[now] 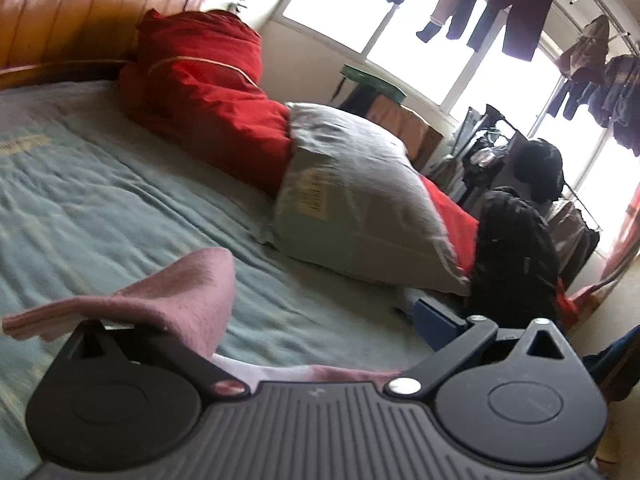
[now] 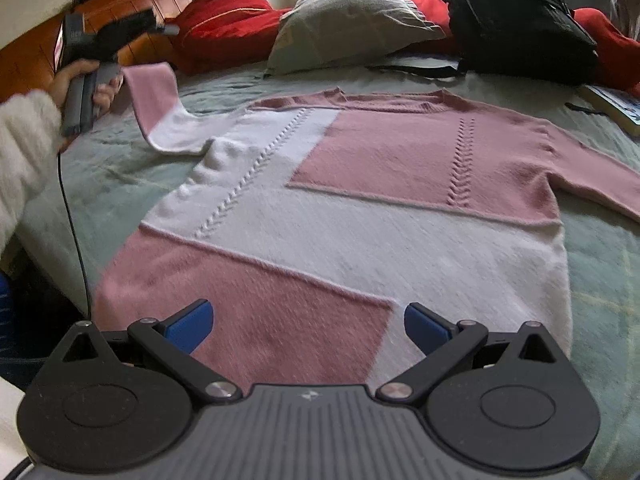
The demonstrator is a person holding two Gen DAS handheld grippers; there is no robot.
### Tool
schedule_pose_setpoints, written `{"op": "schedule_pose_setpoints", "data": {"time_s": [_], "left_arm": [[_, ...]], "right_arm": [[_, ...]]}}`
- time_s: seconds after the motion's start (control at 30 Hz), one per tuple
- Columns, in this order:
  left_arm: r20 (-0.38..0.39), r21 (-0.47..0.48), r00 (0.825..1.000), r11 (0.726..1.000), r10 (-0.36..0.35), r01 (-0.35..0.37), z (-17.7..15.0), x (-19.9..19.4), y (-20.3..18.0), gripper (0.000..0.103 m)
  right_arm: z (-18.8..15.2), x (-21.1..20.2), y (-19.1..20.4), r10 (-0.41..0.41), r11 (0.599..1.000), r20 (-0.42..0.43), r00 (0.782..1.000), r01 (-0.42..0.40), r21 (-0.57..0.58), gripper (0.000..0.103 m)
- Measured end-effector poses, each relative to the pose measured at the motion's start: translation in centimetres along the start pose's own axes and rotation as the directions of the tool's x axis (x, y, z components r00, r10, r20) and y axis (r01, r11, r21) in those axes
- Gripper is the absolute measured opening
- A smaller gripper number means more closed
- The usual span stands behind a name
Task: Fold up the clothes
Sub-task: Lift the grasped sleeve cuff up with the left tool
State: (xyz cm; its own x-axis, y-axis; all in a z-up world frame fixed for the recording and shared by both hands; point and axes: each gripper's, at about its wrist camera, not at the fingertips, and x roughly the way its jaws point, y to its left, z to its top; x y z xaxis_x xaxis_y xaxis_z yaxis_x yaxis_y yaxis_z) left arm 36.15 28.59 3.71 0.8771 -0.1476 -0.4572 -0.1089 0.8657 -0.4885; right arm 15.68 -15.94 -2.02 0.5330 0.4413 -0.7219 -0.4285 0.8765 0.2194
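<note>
Left gripper, held in a hand, is raised at the left of the bed; its fingers look clamped on the sweater's sleeve cuff, though the grip itself is hidden. Sweater, pink and white, lies flat across the bed, sleeves out. Right gripper hovers over the hem, fingers wide apart, empty. Pillow and black bag lie behind.

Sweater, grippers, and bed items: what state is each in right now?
Sweater: spread flat on the bed, unfolded.
Left sleeve: cuff lifted off the bed, draped over the left gripper.
Right sleeve: lying flat, extended outward.
Left gripper: raised; grip on the cuff unclear.
Right gripper: open, empty, over the hem.
Grey pillow: leaning on red bedding.
Black backpack: resting on the bed.
</note>
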Motion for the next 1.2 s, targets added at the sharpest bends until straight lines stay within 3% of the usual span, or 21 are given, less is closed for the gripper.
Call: {"op": "schedule_pose_setpoints", "data": {"time_s": [0.93, 1.2], "left_arm": [[-0.150, 0.093, 0.988, 0.995, -0.018, 0.032, -2.8, 5.1, -14.8, 0.102], [-0.197, 0.159, 0.980, 0.986, -0.022, 0.054, -5.6, 8.1, -18.1, 0.102]], "right_arm": [[-3.0, -3.7, -5.3, -0.012, 0.999, 0.040, 0.999, 0.011, 0.041, 0.103], [-3.4, -3.6, -6.7, -0.017, 0.998, 0.027, 0.999, 0.015, 0.057, 0.103]]}}
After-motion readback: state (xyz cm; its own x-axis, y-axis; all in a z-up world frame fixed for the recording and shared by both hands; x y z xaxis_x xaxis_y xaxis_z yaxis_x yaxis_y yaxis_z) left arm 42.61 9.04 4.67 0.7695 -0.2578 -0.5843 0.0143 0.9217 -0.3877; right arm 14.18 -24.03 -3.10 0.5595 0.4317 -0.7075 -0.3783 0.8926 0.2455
